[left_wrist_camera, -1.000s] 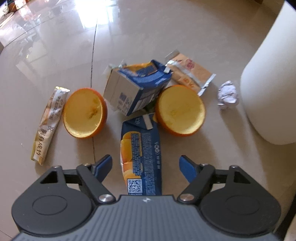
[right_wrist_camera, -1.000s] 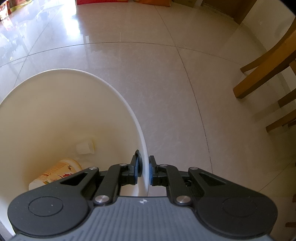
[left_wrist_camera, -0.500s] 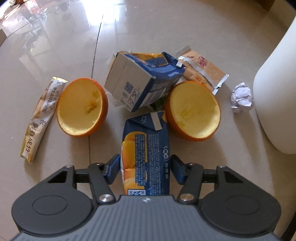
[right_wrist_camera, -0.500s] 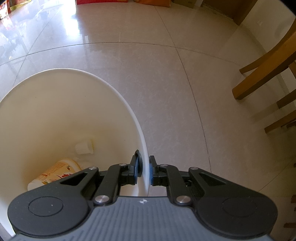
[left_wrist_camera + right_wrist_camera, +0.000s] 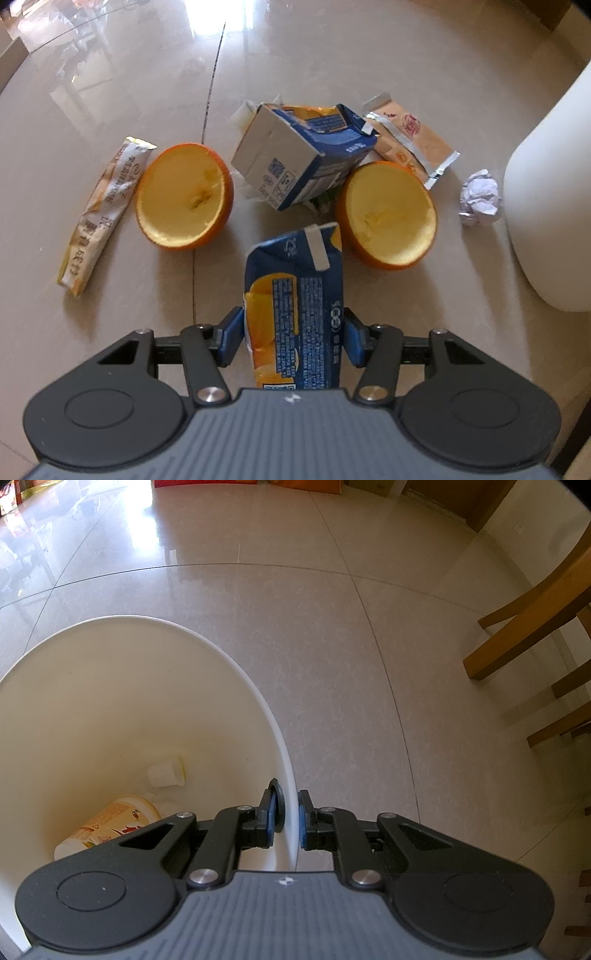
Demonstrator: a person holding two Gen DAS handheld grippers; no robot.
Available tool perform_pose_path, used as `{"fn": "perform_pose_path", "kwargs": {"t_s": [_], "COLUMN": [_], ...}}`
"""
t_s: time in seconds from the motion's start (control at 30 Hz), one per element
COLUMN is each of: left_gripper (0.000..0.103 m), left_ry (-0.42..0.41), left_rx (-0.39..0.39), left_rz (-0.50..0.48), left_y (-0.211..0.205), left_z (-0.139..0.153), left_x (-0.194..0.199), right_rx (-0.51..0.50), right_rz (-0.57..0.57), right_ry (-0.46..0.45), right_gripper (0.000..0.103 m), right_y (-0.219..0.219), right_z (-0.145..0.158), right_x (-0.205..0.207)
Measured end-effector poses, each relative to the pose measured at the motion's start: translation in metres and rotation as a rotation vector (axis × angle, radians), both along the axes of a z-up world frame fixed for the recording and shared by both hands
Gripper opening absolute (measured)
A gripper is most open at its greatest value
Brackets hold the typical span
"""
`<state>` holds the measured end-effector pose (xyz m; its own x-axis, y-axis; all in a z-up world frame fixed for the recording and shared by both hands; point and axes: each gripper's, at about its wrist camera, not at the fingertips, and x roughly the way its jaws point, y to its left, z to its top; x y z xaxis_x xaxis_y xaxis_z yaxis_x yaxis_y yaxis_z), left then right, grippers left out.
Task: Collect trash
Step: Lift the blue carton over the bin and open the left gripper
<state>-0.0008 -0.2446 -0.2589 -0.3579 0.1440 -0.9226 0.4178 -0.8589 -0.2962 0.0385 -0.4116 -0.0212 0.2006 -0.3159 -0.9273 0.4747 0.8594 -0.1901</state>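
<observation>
Carton, a flattened blue-and-orange juice box of thin printed card, sits between the blue pads of the left gripper; the jaws have just been closing and now clamp its two long edges. Risk one: the card is soft and already crushed, so it may buckle or twist out of the pads on the lift, the more so as only its near end is held. Risk two: its far end lies close to the right peel, a hollow orange half with a pithy cup, and could drag or tip it. Beyond lie the left peel, a second, torn carton, a long sachet on the left, a foil-edged wrapper and a crumpled paper ball, all on glossy tile floor where light items slide readily. The white bin, smooth plastic with a thin rim, stands at the right; the right gripper is pinched on that rim. Risk three: should that pinch slip, the bin may shift during the drop. Inside rest a paper cup and a small white cup.
</observation>
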Motion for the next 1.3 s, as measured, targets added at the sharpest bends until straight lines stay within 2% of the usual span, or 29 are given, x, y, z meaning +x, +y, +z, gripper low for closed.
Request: {"fn": "perform_pose_path", "kwargs": {"t_s": [0.2, 0.4, 0.43, 0.53, 0.67, 0.77, 0.9, 1.0, 1.1, 1.17, 1.2, 1.23, 1.3], "left_gripper": [0.054, 0.053, 0.053, 0.053, 0.054, 0.054, 0.054, 0.054, 0.054, 0.058, 0.075, 0.086, 0.088], "left_ry": [0.003, 0.041, 0.040, 0.065, 0.107, 0.165, 0.282, 0.358, 0.418, 0.438, 0.443, 0.443, 0.462], "left_rx": [-0.017, -0.036, -0.036, -0.063, -0.087, -0.099, -0.107, -0.113, -0.105, -0.089, -0.081, -0.083, -0.108], "left_rz": [-0.037, -0.110, -0.100, -0.173, -0.268, -0.327, -0.377, -0.403, -0.403, -0.386, -0.378, -0.372, -0.340], "left_y": [0.007, 0.012, 0.012, 0.014, 0.014, 0.016, 0.023, 0.034, 0.049, 0.057, 0.060, 0.062, 0.066], "left_z": [0.034, 0.084, 0.095, 0.134, 0.202, 0.257, 0.322, 0.354, 0.370, 0.370, 0.367, 0.364, 0.358], "left_x": [0.001, 0.000, 0.001, -0.001, -0.008, -0.018, -0.036, -0.056, -0.080, -0.094, -0.099, -0.102, -0.103], "right_rx": [-0.001, 0.019, 0.021, 0.029, 0.036, 0.035, 0.033, 0.032, 0.035, 0.038, 0.037, 0.037, 0.042], "right_rz": [0.004, -0.011, -0.012, -0.016, -0.021, -0.020, -0.018, -0.018, -0.021, -0.022, -0.021, -0.019, -0.020], "right_ry": [0.002, -0.006, -0.007, -0.009, -0.010, -0.010, -0.010, -0.009, -0.011, -0.012, -0.012, -0.012, -0.014], "right_gripper": [0.014, 0.014, 0.014, 0.014, 0.014, 0.014, 0.014, 0.014, 0.014, 0.014, 0.014, 0.014, 0.014], "right_y": [0.001, 0.000, 0.000, -0.001, -0.002, -0.003, -0.003, -0.002, -0.002, -0.002, -0.002, -0.003, -0.003], "right_z": [0.000, 0.001, 0.001, 0.002, 0.002, 0.002, 0.001, 0.000, 0.000, -0.001, -0.001, -0.001, -0.001], "right_x": [0.000, 0.000, 0.001, 0.001, 0.000, 0.001, 0.000, -0.001, -0.001, -0.001, -0.001, -0.001, -0.001]}}
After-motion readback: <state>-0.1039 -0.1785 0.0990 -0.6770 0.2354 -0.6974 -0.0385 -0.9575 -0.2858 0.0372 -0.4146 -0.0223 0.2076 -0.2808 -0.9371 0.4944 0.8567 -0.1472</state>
